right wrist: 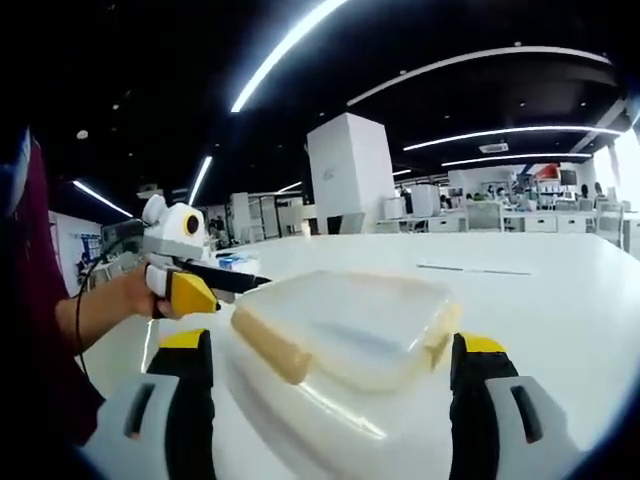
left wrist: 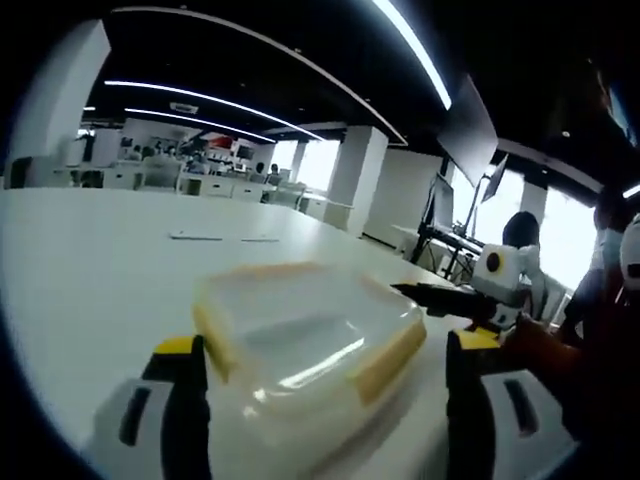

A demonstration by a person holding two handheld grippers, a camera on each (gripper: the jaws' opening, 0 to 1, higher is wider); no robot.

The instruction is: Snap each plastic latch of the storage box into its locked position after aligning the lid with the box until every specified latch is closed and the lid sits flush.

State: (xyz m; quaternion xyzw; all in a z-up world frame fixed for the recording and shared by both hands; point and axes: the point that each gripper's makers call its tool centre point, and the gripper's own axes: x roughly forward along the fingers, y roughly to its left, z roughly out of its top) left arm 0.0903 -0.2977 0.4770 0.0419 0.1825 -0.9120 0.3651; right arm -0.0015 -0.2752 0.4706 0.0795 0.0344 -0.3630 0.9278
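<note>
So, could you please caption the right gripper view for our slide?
Open right gripper faces the translucent storage box on the white table; left gripper approaches its side.

Translucent storage box set on white table, lid seated, yellow latches fitted along sides.

The storage box between the jaws looks like translucent, cloudy plastic with a smooth, glossy lid that reflects the ceiling lights. Its latches are opaque pale-yellow plastic, more matt. The table under it is white, smooth and slightly shiny.
</note>
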